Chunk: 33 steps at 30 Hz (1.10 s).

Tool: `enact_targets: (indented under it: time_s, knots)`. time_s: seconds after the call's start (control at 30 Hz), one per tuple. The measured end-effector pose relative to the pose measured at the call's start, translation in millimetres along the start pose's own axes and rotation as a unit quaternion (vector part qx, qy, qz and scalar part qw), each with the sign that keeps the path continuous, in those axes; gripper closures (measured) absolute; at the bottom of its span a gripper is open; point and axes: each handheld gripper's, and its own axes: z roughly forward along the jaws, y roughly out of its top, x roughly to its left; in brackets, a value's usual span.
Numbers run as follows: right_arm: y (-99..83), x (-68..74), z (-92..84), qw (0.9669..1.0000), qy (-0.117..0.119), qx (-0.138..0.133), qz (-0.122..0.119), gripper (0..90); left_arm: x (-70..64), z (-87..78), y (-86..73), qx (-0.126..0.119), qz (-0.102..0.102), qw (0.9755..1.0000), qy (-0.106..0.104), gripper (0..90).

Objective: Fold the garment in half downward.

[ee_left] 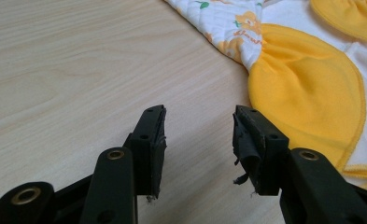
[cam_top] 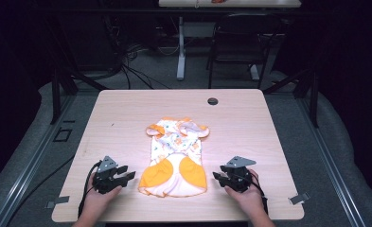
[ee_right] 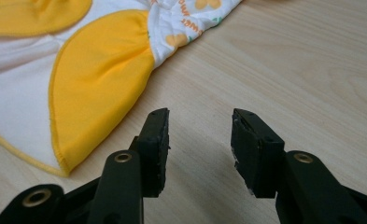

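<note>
So both hands sat close to the near edge of the worktop (cam_top: 250,109), one on each side of the garment. The left gripper (cam_top: 127,173) rested on the wood toward the near left corner, its fingers (ee_left: 152,140) spread wide with nothing but bare wood between them. Same deal on the other side: the right gripper (cam_top: 217,176) had its fingers (ee_right: 255,149) wide apart and empty, with its tips pointing in at the cloth but not touching it.

Between them lay the little baby outfit (cam_top: 176,158), flat on the worktop, roughly centred left to right and a bit nearer the near edge. Its near end was white with two orange-yellow patches, and the printed top with ruffled sleeves pointed toward the far edge. Past that, near the far edge, was a small dark round grommet (cam_top: 212,101).
</note>
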Motion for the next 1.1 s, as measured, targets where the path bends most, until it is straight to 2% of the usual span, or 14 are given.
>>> enact_targets:
  time_s: [0.1, 0.17, 0.27, 0.37, 0.43, 0.5, 0.57, 0.63, 0.73, 0.77, 0.87, 1.0, 1.03, 1.1]
  knots:
    - [1.3, 2.3, 2.4, 0.9998, -0.008, 0.008, -0.016, 56.2, -2.0, 3.1, 0.3, 0.001, 0.005, 1.0000, 0.000, 53.7]
    - [3.0, 4.5, 3.7, 0.9998, -0.003, 0.007, -0.016, 55.8, -4.3, 3.1, -0.2, 0.005, 0.011, 0.9999, 0.001, 52.8]
    - [6.8, 8.1, 4.3, 0.9996, 0.011, 0.013, -0.022, 56.0, -7.0, 1.9, 0.8, 0.000, 0.009, 0.9999, -0.006, 52.2]
    - [10.6, 11.4, 5.7, 0.9993, 0.016, 0.022, -0.027, 57.1, -10.3, 1.8, 7.1, -0.001, 0.019, 0.9998, -0.001, 52.3]
    - [16.0, 14.2, 7.0, 0.9991, 0.018, 0.027, -0.028, 59.0, -11.7, 2.7, 12.0, 0.002, 0.022, 0.9997, -0.014, 56.8]
    - [21.2, 16.5, 8.3, 0.9987, 0.014, 0.035, -0.035, 61.2, -13.7, 5.9, 15.5, 0.009, 0.027, 0.9995, -0.014, 58.6]
    - [24.4, 17.6, 10.1, 0.9983, 0.023, 0.041, -0.035, 62.6, -14.3, 8.6, 17.3, 0.016, 0.032, 0.9993, -0.014, 63.4]
    - [31.5, 21.8, 18.6, 0.9966, 0.025, 0.062, -0.048, 68.0, -16.8, 19.4, 22.9, 0.029, 0.039, 0.9988, -0.011, 67.9]
    - [38.9, 24.6, 26.3, 0.9955, 0.030, 0.072, -0.055, 74.5, -19.0, 26.5, 28.2, 0.037, 0.042, 0.9984, -0.013, 73.7]
    - [41.9, 25.6, 29.0, 0.9954, 0.032, 0.071, -0.056, 77.2, -21.8, 34.2, 34.4, 0.034, 0.042, 0.9985, -0.011, 75.1]
    - [54.1, 28.3, 35.0, 0.9949, 0.032, 0.067, -0.068, 83.2, -24.3, 42.4, 42.9, 0.038, 0.042, 0.9983, -0.012, 80.0]
    - [66.9, 30.9, 44.4, 0.9947, 0.033, 0.067, -0.071, 88.8, -27.3, 54.4, 52.1, 0.039, 0.037, 0.9982, -0.024, 86.8]
    - [68.3, 31.0, 47.0, 0.9951, 0.032, 0.063, -0.069, 89.5, -28.9, 57.9, 54.9, 0.047, 0.044, 0.9976, -0.025, 87.6]
    - [72.0, 30.8, 53.7, 0.9952, 0.034, 0.065, -0.065, 89.7, -33.0, 61.8, 58.9, 0.043, 0.048, 0.9976, -0.024, 88.8]
